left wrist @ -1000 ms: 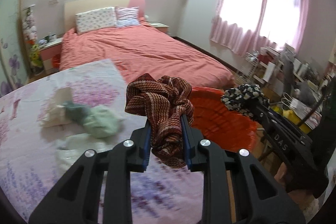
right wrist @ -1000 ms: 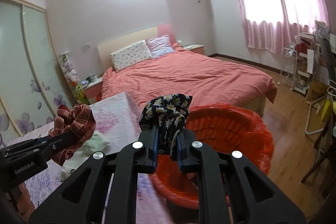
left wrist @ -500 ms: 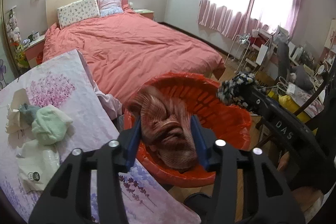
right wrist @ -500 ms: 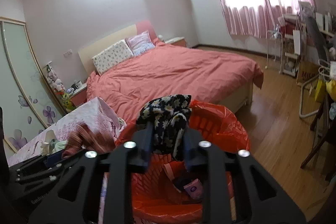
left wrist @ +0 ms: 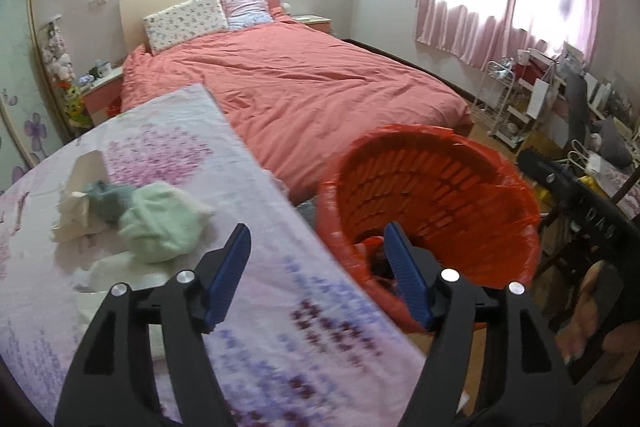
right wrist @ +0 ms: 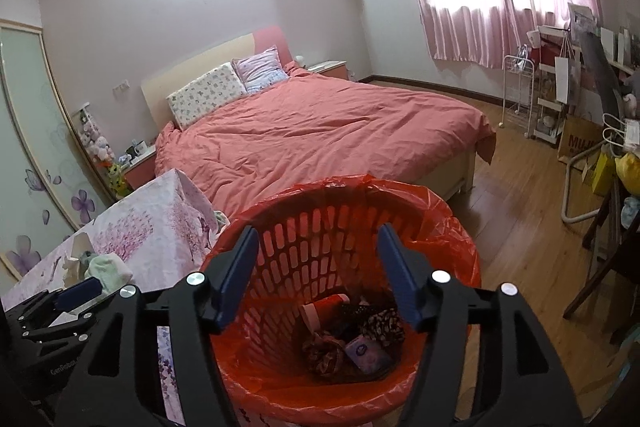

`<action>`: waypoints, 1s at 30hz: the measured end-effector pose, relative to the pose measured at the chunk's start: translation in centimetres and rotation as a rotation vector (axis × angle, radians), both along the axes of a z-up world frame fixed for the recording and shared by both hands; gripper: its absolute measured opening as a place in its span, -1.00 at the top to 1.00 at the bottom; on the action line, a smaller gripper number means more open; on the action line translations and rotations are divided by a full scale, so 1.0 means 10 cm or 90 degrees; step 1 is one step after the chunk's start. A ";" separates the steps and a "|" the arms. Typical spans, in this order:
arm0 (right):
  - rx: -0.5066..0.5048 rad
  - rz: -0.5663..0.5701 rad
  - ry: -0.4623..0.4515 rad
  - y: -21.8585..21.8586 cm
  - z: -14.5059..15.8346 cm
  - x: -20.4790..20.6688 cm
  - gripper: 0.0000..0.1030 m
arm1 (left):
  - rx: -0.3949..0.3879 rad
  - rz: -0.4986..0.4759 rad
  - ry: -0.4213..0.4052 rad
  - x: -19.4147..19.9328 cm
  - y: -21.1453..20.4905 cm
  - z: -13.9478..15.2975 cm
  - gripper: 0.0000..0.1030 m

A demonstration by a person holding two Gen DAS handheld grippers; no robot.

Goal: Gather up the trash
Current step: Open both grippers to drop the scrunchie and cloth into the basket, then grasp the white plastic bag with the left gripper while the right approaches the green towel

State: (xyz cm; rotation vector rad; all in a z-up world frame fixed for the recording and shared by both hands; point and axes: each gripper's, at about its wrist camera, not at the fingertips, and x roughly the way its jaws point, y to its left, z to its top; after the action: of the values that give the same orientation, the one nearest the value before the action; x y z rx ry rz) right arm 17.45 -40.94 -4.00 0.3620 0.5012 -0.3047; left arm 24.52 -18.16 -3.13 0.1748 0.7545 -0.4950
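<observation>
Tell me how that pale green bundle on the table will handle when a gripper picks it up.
The pale green bundle looks like crumpled cloth or paper with soft folds, so it will probably be floppy and sag from the pinch. It seems light for its bulk. Resting against other scraps, it may drag one along.

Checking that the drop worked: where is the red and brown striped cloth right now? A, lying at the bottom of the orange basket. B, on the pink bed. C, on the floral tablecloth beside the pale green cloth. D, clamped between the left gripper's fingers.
A: the right wrist view shows the striped cloth lying at the bottom of the orange basket, and the left gripper has nothing between its fingers.
</observation>
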 end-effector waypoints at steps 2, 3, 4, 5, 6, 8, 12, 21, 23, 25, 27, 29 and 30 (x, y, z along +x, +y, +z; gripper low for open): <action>-0.005 0.006 0.000 0.05 0.03 0.00 -0.22 | 0.006 0.008 -0.004 0.00 0.09 0.00 -0.35; -0.008 0.009 0.001 0.08 0.03 0.01 -0.22 | 0.010 0.012 -0.007 0.01 0.14 0.00 -0.36; -0.012 0.013 0.002 0.11 0.04 0.02 -0.22 | 0.013 0.016 -0.009 0.00 0.19 0.00 -0.37; -0.017 0.019 0.003 0.16 0.05 0.02 -0.22 | 0.016 0.023 -0.012 0.00 0.27 -0.01 -0.38; -0.019 0.023 0.004 0.19 0.05 0.03 -0.22 | 0.019 0.031 -0.013 0.00 0.35 -0.02 -0.40; -0.023 0.038 0.006 0.30 0.05 0.05 -0.22 | 0.019 0.046 -0.012 0.01 0.50 -0.03 -0.42; -0.042 0.072 0.013 0.54 0.05 0.08 -0.22 | 0.019 0.087 -0.005 0.06 0.84 -0.05 -0.44; -0.054 0.120 0.026 0.84 0.03 0.09 -0.22 | 0.031 0.157 0.007 0.10 1.38 -0.19 -0.68; -0.052 0.126 0.032 0.85 0.01 0.08 -0.22 | 0.036 0.160 0.016 0.11 1.35 -0.23 -0.73; -0.050 0.130 0.037 0.87 0.00 0.09 -0.22 | 0.040 0.159 0.021 0.12 1.30 -0.26 -0.78; -0.047 0.133 0.041 0.90 -0.01 0.09 -0.22 | 0.049 0.161 0.023 0.11 1.22 -0.30 -0.84; -0.044 0.134 0.045 0.93 -0.02 0.10 -0.22 | 0.063 0.166 0.023 0.13 1.14 -0.33 -0.88; -0.041 0.135 0.046 0.93 -0.03 0.10 -0.22 | 0.070 0.168 0.021 0.13 1.10 -0.34 -0.89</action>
State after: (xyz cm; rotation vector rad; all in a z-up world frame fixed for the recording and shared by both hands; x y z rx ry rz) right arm 18.49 -31.61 -4.30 0.2334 0.5943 -0.1284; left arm 25.84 -7.16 -6.49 0.1671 0.8248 -0.2061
